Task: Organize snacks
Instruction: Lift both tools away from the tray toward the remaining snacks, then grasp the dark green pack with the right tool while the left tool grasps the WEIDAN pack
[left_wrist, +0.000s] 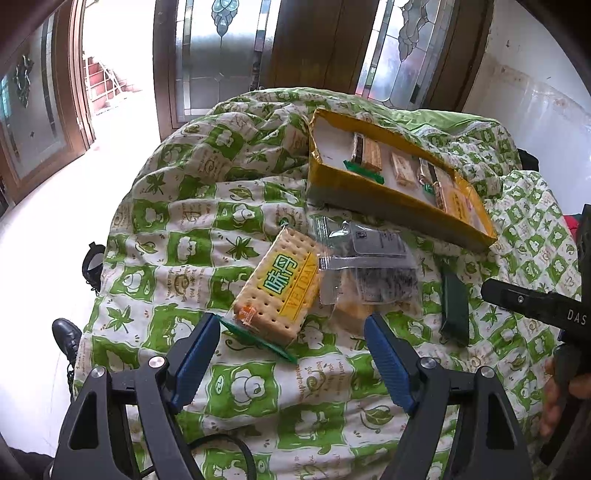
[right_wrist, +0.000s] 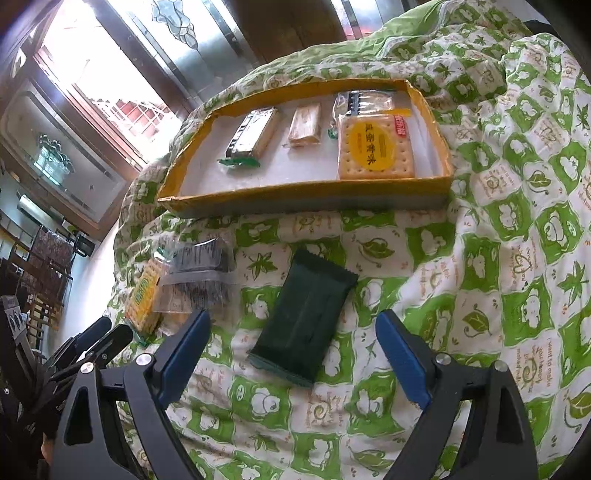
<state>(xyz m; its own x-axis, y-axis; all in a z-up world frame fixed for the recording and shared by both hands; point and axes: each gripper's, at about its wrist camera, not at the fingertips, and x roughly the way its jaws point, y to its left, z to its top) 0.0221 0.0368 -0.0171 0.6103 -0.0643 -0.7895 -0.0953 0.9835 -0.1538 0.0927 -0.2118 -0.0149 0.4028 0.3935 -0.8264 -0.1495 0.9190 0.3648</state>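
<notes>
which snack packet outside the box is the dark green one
The dark green packet lying alone before the right gripper; the other loose packets are clear or yellow.

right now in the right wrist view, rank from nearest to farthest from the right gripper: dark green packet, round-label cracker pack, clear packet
1. dark green packet: on the quilt just ahead of the open right gripper.
2. clear packet: farther off to the left, on the quilt.
3. round-label cracker pack: farthest, inside the yellow box, right end.
</notes>
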